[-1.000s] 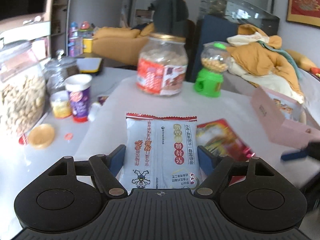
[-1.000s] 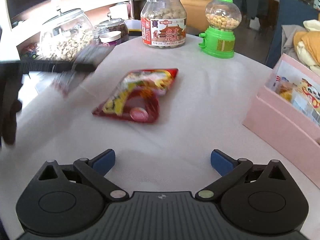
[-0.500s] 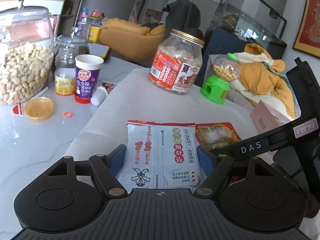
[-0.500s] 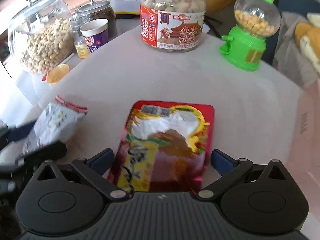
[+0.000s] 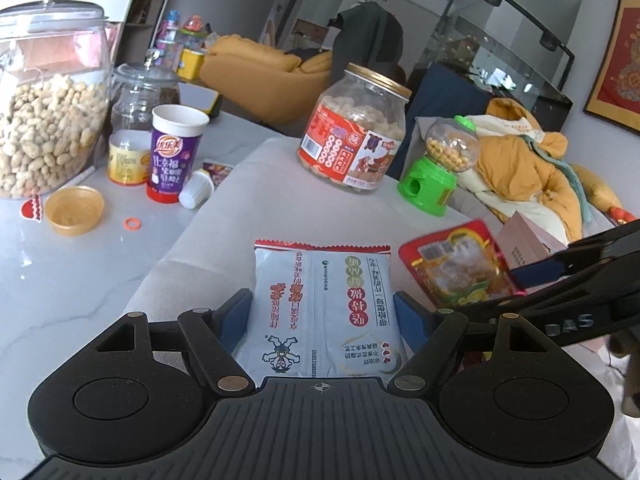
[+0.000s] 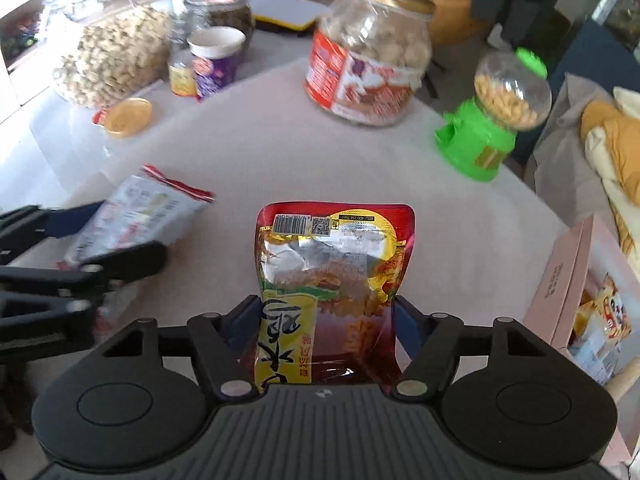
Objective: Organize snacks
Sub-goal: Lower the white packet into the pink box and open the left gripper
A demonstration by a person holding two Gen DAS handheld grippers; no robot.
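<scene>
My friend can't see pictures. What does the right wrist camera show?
The right gripper has its jaws shut on a red and yellow snack packet above a white table. To the left, the left gripper holds a pale snack bag; behind stand a peanut jar and a green candy dispenser.

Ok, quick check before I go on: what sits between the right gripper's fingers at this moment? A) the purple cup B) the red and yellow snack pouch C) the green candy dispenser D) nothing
B: in the right wrist view the red and yellow snack pouch sits between the blue pads of the right gripper, which press against both of its sides.
</scene>
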